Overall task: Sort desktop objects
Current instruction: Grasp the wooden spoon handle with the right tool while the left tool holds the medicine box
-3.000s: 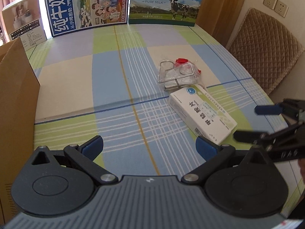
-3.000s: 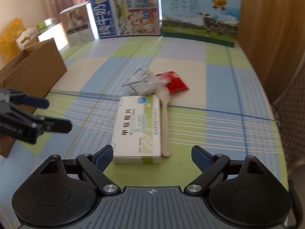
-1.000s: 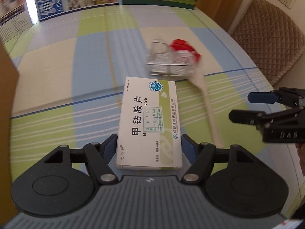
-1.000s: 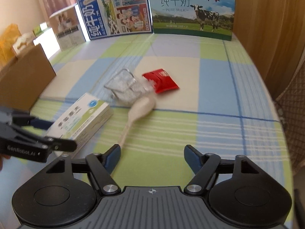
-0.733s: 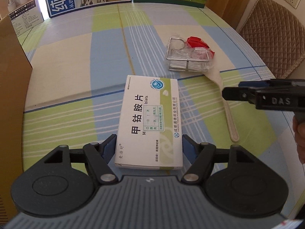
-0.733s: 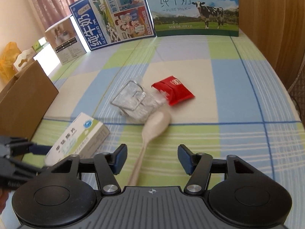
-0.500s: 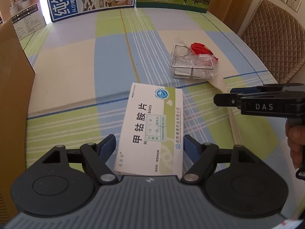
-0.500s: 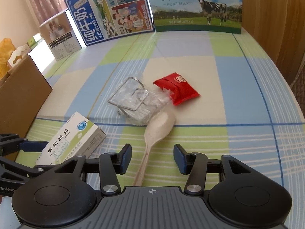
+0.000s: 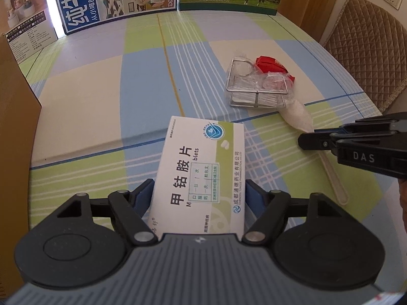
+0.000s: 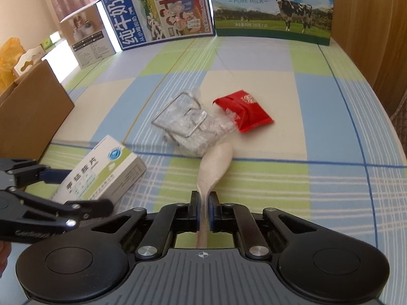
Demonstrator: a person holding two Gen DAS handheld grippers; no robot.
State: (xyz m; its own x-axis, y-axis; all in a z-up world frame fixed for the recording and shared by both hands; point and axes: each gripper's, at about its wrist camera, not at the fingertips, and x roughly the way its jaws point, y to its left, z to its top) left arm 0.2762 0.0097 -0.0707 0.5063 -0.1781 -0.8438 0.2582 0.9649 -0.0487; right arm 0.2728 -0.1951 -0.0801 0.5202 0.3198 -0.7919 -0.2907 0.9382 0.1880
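Checked cloth in blue, green and cream is covering the table (image 10: 330,117), with milk cartons (image 10: 272,7) standing along the top of the frame and a cardboard box (image 10: 30,111) sitting at the left edge. Lower centre in the left wrist view, the medicine box (image 9: 203,172) is lying between the pads of the left hand-held gripper (image 9: 199,198), whose jaws are closing. Mid-frame, a wire rack (image 10: 183,122) is lying beside a red packet (image 10: 244,111). At bottom centre, the right hand-held gripper (image 10: 202,208) is clamping the pale spoon (image 10: 216,162) by its handle.
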